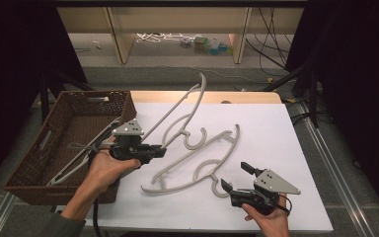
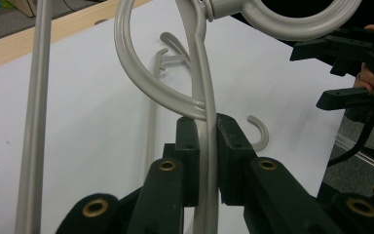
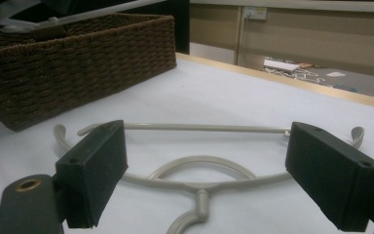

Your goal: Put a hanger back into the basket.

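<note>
Risk first, left side: the wicker basket [image 1: 86, 111] sat at the left edge of the tabletop [image 1: 271, 143] and already had hangers [image 1: 74, 163] lying in it. The lifted hanger [image 1: 177, 116] was long and pinched only on one thin rod, so it could pivot in the grip, swing, and catch its far arm or hook on the basket rim on the way over. Likely cause: off-centre grasp, smooth plastic, narrow contact. It also hung close over the second hanger [image 1: 197, 165], which lay flat mid-tabletop; their hooks looked near enough to snag and drag that one along.

Left gripper [image 1: 150, 150]: jaws nearly closed, clamped on the lifted hanger's rod. In the left gripper view the rod [image 2: 205, 161] ran straight up between both pads, pads pressing on either side, hook loop [image 2: 292, 19] above. The hanger was off the tabletop, tilted, its far arm pointing up and away past the back edge.

Right gripper [image 1: 237, 177]: jaws wide apart, holding nothing, touching nothing. In the right gripper view the two pads [image 3: 95, 170] stood well apart with the second hanger [image 3: 199, 168] lying on the white surface beyond them, hook toward the camera. Risk here: closing from this angle could shove the flat hanger along the slick tabletop instead of gripping it, since the rod sat low and flush.
</note>
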The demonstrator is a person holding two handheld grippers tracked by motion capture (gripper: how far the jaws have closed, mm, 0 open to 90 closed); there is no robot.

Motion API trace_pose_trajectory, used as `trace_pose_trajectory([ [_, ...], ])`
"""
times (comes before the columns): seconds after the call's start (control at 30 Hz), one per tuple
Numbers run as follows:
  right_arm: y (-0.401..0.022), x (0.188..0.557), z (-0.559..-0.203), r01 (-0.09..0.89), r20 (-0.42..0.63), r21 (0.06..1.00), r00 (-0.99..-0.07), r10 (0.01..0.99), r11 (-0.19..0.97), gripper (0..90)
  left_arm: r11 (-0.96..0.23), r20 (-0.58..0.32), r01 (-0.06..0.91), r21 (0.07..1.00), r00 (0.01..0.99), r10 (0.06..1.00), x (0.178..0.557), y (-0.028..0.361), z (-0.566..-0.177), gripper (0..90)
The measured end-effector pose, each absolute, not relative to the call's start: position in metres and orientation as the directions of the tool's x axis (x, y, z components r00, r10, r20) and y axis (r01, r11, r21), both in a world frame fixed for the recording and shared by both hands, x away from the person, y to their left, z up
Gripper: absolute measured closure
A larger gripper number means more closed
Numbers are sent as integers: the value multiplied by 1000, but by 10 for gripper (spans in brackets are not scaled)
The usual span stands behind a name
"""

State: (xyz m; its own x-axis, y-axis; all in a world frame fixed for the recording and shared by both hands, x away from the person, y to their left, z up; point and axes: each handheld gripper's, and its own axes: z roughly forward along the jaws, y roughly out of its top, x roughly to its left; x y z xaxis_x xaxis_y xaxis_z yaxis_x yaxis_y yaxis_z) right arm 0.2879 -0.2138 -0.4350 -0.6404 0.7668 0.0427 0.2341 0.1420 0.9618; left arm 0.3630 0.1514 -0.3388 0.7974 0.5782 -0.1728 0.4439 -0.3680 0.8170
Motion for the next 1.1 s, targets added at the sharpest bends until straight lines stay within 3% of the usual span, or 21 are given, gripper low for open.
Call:
trace_pose_trajectory([
  [0.4,-214,288,-436,236,41,961,-640,767,145,162,-382,-73,434,816,732,677,368,214,-312,812],
  [0.67,-214,289,-436,237,41,961,-637,770,145,162,-371,-49,455,810,682,729,371,249,-317,813],
  [1.1,-215,289,-436,243,36,958,-636,771,156,162,-400,-26,467,788,675,738,369,296,-330,813],
])
